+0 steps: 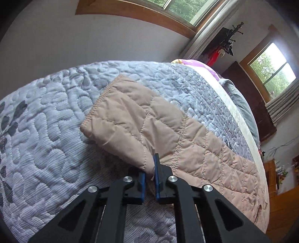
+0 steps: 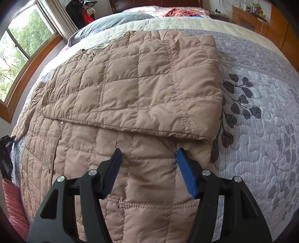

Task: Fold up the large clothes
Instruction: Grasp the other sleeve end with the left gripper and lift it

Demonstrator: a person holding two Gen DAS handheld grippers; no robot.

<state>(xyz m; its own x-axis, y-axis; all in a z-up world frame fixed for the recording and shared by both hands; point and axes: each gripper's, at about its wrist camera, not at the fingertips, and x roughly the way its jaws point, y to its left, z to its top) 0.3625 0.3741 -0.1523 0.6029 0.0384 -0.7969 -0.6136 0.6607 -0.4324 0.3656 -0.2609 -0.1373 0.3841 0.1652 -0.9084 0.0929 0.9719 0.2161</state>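
A tan quilted jacket (image 2: 130, 89) lies spread on the bed, its right side folded over onto the body. In the left wrist view its sleeve (image 1: 134, 121) lies across the bedspread with the ribbed cuff (image 1: 101, 102) at the far end. My left gripper (image 1: 149, 172) is shut on a fold of the sleeve edge, blue pads pinching the fabric. My right gripper (image 2: 148, 155) is open, its blue-padded fingers (image 2: 184, 168) spread just above the jacket's lower part, below the folded edge. The left gripper also shows at the left edge of the right wrist view (image 2: 5, 149).
The bed carries a grey-white quilted bedspread (image 2: 261, 130) with a dark leaf print. Pillows and red cloth (image 2: 177, 13) lie near the headboard. Windows (image 1: 272, 69) and curtains stand on one side, a wooden cabinet (image 2: 261, 20) on the other. A pink cloth (image 2: 13, 201) hangs at the bed's edge.
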